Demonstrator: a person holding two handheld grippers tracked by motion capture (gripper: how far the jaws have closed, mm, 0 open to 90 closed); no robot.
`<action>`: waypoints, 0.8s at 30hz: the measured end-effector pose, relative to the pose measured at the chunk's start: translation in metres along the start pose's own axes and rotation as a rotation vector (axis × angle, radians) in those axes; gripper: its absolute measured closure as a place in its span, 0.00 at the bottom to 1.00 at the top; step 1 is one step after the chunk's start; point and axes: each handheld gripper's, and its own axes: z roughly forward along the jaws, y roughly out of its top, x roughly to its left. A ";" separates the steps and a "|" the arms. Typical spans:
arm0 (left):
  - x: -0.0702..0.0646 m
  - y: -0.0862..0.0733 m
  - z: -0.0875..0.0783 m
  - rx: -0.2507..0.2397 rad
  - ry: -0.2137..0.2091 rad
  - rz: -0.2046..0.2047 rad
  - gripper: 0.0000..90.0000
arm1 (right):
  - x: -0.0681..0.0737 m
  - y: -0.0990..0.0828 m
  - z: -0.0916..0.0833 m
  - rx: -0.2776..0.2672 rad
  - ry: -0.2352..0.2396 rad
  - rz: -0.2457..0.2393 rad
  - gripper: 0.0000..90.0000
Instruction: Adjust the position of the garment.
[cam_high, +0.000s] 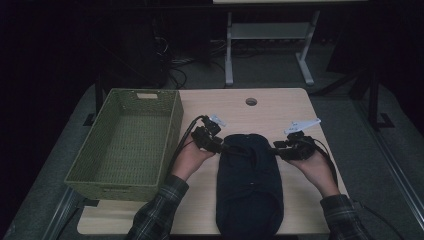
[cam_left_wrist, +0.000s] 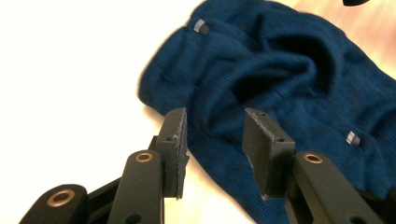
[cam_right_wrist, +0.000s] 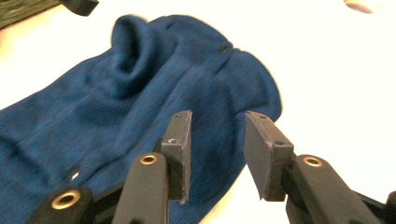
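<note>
- A green woven basket is seen at the left of the wooden table, its near end reaching over the table's front edge.
- Just to the right of the basket, the left gripper is held in the person's left hand, with a plaid sleeve coming in from the bottom of the high view.
- The left gripper's jaws are parted with nothing pinched between them; in the left gripper view they are poised just above the edge of the cloth, and no contact with it can be made out.
- A dark blue garment is laid along the middle of the table, between the two grippers (its far end is rumpled into folds, and small dark buttons are sewn on it). Its near end reaches the table's front edge.
- The right gripper is held in the right hand at the garment's right side, pointing towards the left gripper.
- Its jaws are likewise apart and empty; in the right gripper view the garment's rounded edge is seen beyond the gap between them.
- A round hole is cut in the tabletop near the far edge.
</note>
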 end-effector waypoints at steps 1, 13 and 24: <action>0.003 0.002 0.001 -0.003 0.007 -0.006 0.67 | -0.004 0.005 0.002 -0.004 0.000 0.005 0.68; 0.043 0.019 0.036 0.015 0.041 -0.020 0.65 | -0.049 0.027 0.041 0.033 -0.012 0.061 0.67; 0.050 0.011 0.069 0.082 0.002 -0.031 0.62 | -0.057 0.018 0.076 0.128 0.024 0.062 0.68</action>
